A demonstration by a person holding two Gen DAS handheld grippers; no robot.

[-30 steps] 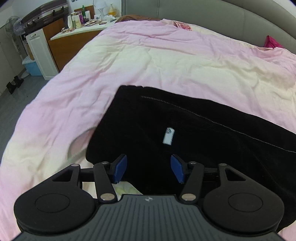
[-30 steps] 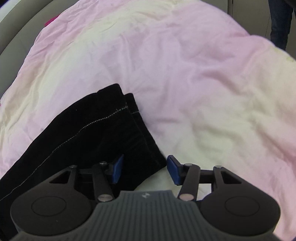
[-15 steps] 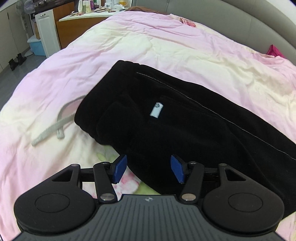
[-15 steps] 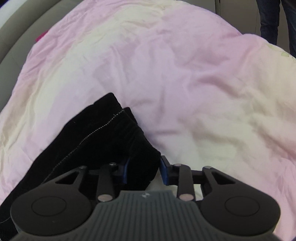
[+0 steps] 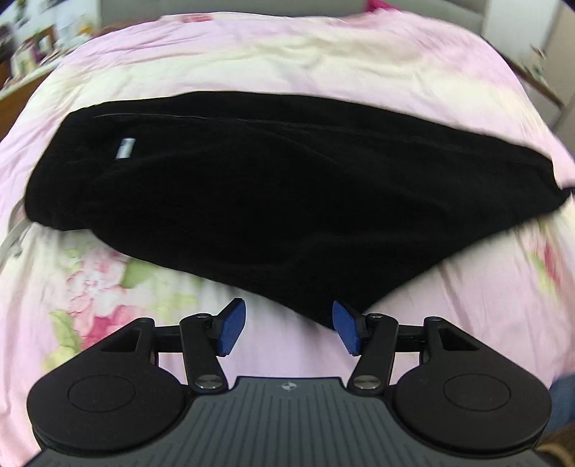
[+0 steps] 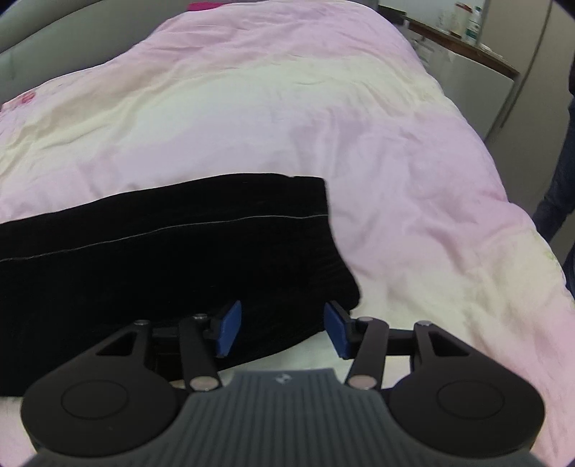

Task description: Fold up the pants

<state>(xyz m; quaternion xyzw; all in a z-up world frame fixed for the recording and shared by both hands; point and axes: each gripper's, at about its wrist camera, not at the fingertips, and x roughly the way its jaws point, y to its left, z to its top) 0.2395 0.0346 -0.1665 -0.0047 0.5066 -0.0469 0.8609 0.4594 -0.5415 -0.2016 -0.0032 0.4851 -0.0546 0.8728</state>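
Black pants lie folded lengthwise on a pink flowered duvet, with a small white label near the waist end at the left. My left gripper is open and empty, just in front of the pants' near edge, whose lowest fold reaches the right finger. In the right wrist view the leg end of the pants lies with a pale seam across it. My right gripper is open, with the hem corner lying between its fingers.
A grey drawstring pokes out at the waist end on the left. A grey padded headboard lies beyond the duvet. A wooden-topped cabinet with bottles stands to the right, and a person's leg is at the right edge.
My left gripper has pulled back and swung right, so the whole pants now lie in front of it. My right gripper, narrowed on the hem corner half a second ago, has opened and turned.
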